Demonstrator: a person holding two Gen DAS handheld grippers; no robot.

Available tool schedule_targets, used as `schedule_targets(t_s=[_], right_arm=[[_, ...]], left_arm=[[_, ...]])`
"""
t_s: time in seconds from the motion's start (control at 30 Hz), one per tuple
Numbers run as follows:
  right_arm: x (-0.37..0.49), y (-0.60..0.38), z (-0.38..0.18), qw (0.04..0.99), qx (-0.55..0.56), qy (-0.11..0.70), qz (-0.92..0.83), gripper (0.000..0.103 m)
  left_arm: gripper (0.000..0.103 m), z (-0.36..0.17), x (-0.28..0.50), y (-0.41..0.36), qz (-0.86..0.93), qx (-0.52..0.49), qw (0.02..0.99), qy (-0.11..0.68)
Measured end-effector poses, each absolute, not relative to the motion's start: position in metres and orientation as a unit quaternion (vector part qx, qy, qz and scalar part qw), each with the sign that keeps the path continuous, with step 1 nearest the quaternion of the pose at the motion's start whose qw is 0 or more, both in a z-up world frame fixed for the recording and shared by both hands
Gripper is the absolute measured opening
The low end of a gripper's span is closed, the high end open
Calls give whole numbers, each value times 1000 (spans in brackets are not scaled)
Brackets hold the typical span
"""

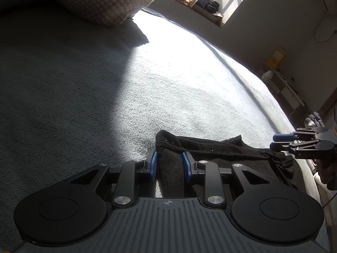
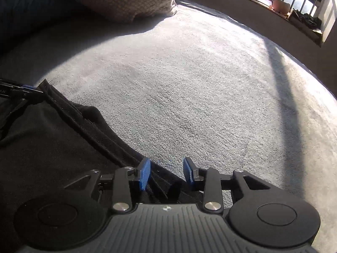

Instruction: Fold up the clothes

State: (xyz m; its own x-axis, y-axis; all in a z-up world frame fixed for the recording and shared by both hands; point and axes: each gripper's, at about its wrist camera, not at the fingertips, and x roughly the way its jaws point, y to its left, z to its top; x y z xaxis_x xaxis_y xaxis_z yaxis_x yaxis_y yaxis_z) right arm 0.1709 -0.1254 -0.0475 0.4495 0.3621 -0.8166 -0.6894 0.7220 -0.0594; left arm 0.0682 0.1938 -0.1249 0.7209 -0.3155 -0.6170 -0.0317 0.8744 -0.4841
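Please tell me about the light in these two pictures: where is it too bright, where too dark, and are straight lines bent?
Left wrist view: sunlight burns out the grey bed cover below the window; the black garment loses its folds in shadow. Right wrist view: milder light, a long dark shadow band crosses the cover on the right; the patterned pillow lies dim. Both views: the fisheye bends the bed's edge.

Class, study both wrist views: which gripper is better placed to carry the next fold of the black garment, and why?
Left, probably. The left gripper has a bunched corner of the black garment between its blue pads, seemingly gripped. The right gripper is open at the garment's edge, holding nothing, and would need to regrasp first.
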Motion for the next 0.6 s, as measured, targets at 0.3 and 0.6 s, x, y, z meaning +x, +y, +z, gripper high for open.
schedule_targets(t_s=[0.3,0.6], right_arm=[[177,-199,-24,825,-231,426,291,39],[128,-155,-67,723,-436,384,375,36]], left_arm=[[27,-124,71,194,-78,-237,896,367],[27,-124,71,193,-77,-237,895,370]])
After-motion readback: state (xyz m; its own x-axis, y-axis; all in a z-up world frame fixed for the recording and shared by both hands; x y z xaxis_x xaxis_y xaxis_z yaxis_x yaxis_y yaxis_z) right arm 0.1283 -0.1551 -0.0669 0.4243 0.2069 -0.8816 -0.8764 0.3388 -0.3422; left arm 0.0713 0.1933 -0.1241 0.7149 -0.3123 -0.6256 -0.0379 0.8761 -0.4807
